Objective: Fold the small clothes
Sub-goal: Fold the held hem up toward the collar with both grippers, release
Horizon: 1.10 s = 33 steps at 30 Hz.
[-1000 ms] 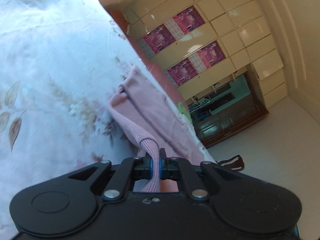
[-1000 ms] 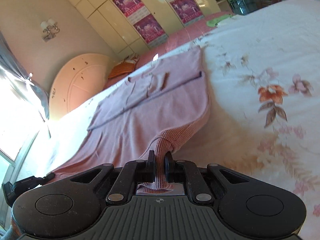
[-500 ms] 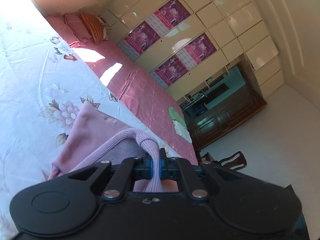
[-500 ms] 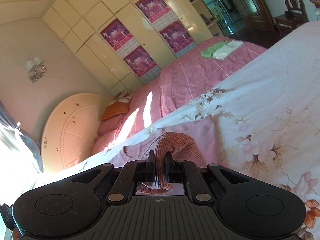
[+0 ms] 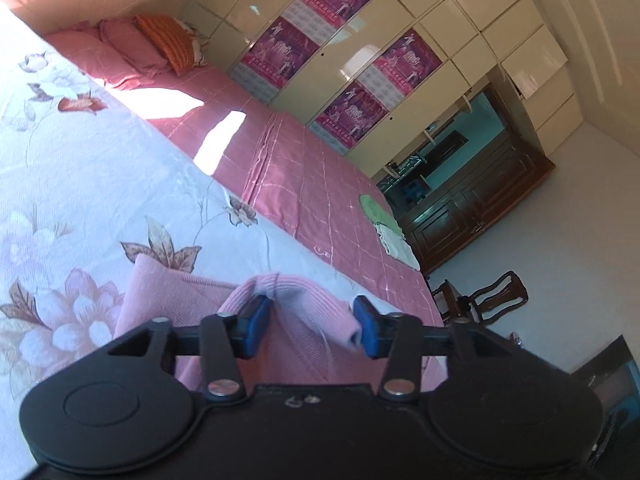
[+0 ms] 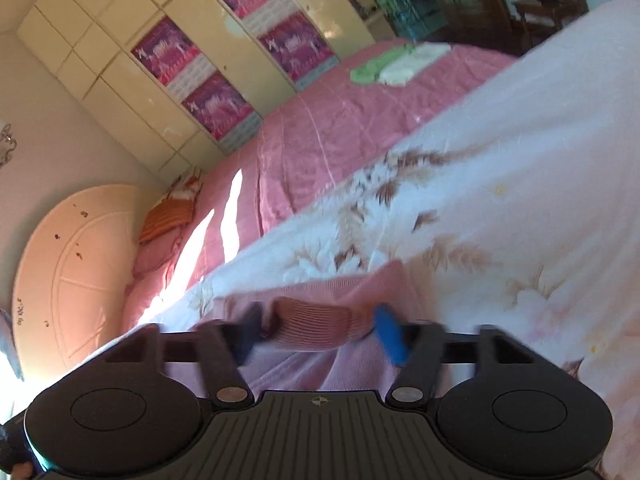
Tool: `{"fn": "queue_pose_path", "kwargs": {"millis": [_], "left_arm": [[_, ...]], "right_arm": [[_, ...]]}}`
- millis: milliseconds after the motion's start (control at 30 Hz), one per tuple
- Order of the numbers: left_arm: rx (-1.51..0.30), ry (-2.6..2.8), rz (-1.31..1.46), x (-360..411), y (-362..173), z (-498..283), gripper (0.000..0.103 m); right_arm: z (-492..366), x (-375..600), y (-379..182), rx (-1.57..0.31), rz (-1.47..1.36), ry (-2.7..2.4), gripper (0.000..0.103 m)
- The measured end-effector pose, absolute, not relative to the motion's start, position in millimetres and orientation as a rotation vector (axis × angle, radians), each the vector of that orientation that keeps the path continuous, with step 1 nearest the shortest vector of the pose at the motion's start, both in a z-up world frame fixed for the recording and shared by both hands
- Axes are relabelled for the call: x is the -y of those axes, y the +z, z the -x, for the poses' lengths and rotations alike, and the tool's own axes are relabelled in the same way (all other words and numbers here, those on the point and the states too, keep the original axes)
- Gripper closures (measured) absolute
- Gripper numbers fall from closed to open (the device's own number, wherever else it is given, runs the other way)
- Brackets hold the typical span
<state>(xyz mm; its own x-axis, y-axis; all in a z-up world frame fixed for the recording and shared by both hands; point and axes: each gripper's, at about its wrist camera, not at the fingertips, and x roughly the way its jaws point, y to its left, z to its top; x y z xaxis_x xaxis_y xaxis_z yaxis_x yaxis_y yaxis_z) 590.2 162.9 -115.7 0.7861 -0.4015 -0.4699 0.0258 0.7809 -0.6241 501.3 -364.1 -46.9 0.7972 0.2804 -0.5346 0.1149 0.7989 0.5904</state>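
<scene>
A small pink knit garment [image 5: 180, 292] lies on the white floral bedspread [image 5: 80, 168]. My left gripper [image 5: 310, 326] is open, and the garment's ribbed hem [image 5: 304, 300] sits loose between its blue pads. In the right wrist view the same garment [image 6: 320, 292] lies folded over on the bedspread [image 6: 500, 200]. My right gripper [image 6: 320, 334] is open, with the ribbed hem [image 6: 312, 328] between its spread fingers. That view is motion-blurred.
A pink quilt [image 5: 312, 184] covers the far half of the bed, with folded green and white clothes [image 5: 384, 224] on it and pillows [image 5: 160, 44] at the head. A cream wardrobe [image 5: 400, 40], a dark cabinet [image 5: 472, 208] and a chair [image 5: 480, 296] stand beyond.
Both grippers carried the ribbed hem forward over the garment, lowered it onto the bed and opened. The hem now lies loose between the open fingers.
</scene>
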Motion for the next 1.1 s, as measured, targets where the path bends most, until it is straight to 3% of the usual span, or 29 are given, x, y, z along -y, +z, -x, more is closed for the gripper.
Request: {"fn": "queue_pose_path", "kwargs": {"millis": [133,200,433,467,500,533,600,800,933,1100], "left_arm": [[-0.622,-0.242,0.542,-167.9,-111.0,-598.1,0.049],[-0.658,-0.241,0.471,-165.2,-111.9,-603.7,0.051],[-0.779,-0.249,0.105,-122.2,-127.3,-615.4,0.053],[-0.767,-0.243,0.074,-117.3,-129.1,-613.1,0.061],[-0.761,-0.238,0.069,-114.9,-130.6,-612.2,0.08],[-0.755,-0.247,0.085,-114.4,-130.6,-610.5,0.09],[-0.719,-0.232,0.122,-116.6,-127.2,-605.3,0.091],[-0.516,-0.139,0.261,-130.3,-103.0,-575.3,0.091],[-0.68,-0.042,0.207,-116.0,-129.3,-600.8,0.091],[-0.672,-0.046,0.191,-118.8,-132.5,-600.2,0.078]], "right_arm": [[-505.6,364.2,-47.0,-0.65,-0.539,0.119,0.028],[-510.7,360.3,-51.5,-0.677,-0.478,0.134,0.04],[-538.9,329.6,-79.1,-0.757,-0.252,0.157,0.049],[-539.5,324.7,-81.7,-0.763,-0.22,0.163,0.062],[-539.4,320.7,-84.1,-0.765,-0.198,0.184,0.082],[-539.0,317.3,-86.8,-0.756,-0.165,0.184,0.084],[-533.0,312.9,-85.5,-0.704,-0.117,0.184,0.093],[-521.0,324.0,-67.2,-0.546,-0.173,0.14,0.093],[-545.4,310.2,-88.4,-0.684,-0.126,0.112,0.093],[-548.2,311.1,-100.5,-0.719,-0.133,0.085,0.091]]}}
